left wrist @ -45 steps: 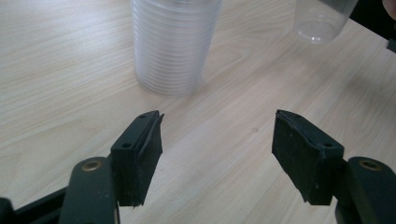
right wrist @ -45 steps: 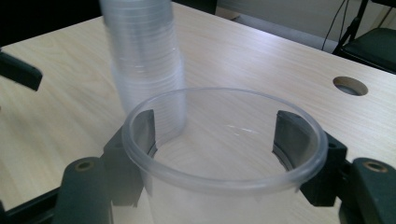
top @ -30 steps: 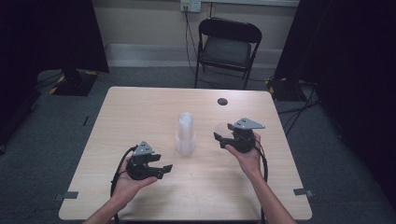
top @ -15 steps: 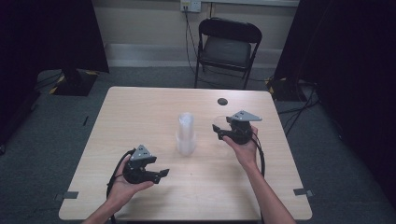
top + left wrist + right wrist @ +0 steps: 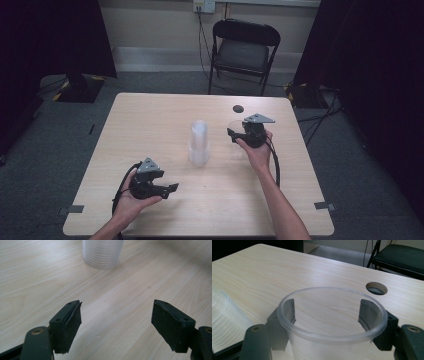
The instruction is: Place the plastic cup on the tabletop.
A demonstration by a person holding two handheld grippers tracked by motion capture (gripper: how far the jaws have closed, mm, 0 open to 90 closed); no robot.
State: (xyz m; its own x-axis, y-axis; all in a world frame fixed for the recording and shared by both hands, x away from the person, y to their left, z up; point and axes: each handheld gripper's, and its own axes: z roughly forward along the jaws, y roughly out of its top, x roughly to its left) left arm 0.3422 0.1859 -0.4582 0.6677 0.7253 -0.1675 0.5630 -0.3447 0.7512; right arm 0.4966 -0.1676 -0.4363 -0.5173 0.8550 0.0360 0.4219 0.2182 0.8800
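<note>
On the near left of the pale wooden surface (image 5: 150, 125), the left tool (image 5: 170, 188) is held low with its jaws apart, holding nothing. At the middle stands a stack of clear ribbed plastic cups (image 5: 199, 143), upright. To the right, the right tool (image 5: 232, 134) is clamped on a single clear plastic cup (image 5: 332, 322), upright, its rolled rim open upward. A round hole (image 5: 238, 108) lies beyond it.

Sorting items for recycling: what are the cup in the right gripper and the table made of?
Single cup: clear, thin plastic, apparently; the jaws show through its wall. Table: pale wood-grain top, probably laminate, matte.
</note>
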